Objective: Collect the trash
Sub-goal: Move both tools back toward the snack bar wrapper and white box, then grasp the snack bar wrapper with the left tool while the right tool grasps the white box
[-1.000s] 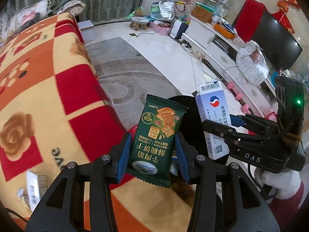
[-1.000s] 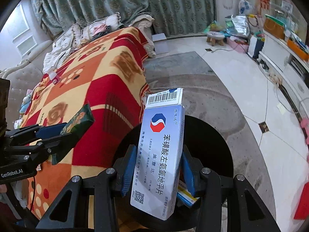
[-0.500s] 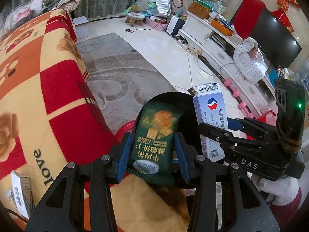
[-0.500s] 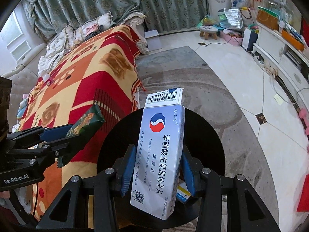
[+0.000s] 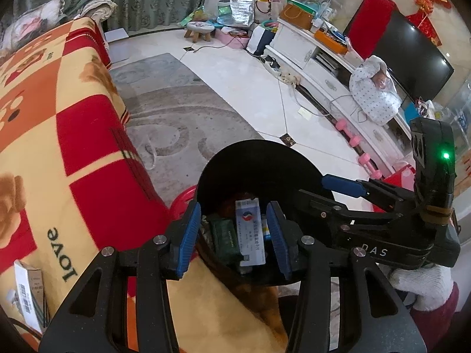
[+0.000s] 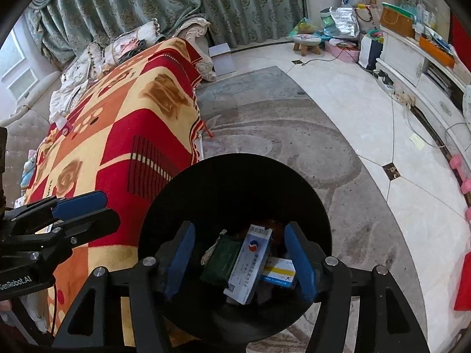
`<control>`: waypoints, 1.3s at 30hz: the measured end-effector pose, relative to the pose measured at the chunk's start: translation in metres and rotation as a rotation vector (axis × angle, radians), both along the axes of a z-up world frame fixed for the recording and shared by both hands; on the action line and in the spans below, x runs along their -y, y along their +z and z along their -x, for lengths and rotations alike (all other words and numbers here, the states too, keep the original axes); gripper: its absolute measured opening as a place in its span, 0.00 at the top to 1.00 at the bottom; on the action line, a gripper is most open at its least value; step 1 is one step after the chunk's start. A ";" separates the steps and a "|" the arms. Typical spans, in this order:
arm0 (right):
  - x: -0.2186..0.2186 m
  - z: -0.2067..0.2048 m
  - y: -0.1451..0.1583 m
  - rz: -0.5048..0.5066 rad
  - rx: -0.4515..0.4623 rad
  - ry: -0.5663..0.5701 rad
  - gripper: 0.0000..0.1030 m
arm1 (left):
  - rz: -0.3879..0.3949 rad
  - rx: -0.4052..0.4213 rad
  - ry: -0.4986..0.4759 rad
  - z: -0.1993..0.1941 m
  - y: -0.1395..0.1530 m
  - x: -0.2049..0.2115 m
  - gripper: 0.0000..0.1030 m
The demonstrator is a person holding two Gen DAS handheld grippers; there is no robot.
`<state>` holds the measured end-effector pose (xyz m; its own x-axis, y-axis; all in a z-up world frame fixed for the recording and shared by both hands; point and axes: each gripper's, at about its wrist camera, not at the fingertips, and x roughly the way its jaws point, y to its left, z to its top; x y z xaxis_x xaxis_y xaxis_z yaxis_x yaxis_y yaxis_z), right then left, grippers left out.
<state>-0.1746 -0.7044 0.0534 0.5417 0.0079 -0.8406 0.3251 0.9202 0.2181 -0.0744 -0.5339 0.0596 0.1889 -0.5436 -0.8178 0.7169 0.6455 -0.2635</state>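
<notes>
A black round bin [image 5: 259, 161] [image 6: 235, 182] stands on the floor beside the blanket-covered sofa. Inside it lie the green biscuit packet [image 5: 225, 236] [image 6: 222, 260], the white medicine box [image 5: 249, 239] [image 6: 248, 264] and a yellow-and-blue box [image 6: 279, 270]. My left gripper [image 5: 232, 235] is open and empty over the bin's near rim; it also shows in the right wrist view [image 6: 85, 209]. My right gripper [image 6: 238, 261] is open and empty above the bin; it also shows in the left wrist view [image 5: 341, 188].
The sofa with a red, orange and yellow blanket [image 5: 59, 135] lies to the left. A white box [image 5: 29, 291] lies on it near the left edge. A grey rug [image 6: 279, 135] and tiled floor stretch ahead. A TV cabinet [image 5: 323, 67] stands at the right.
Both grippers opened. The green biscuit packet and the white medicine box dropped from the jaws into the black bin. Both grippers moved forward over the bin.
</notes>
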 end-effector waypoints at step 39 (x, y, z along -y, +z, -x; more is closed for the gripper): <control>-0.200 -0.069 0.002 -0.034 -0.009 0.374 0.35 | -0.180 0.019 0.386 -0.025 -0.017 -0.263 0.57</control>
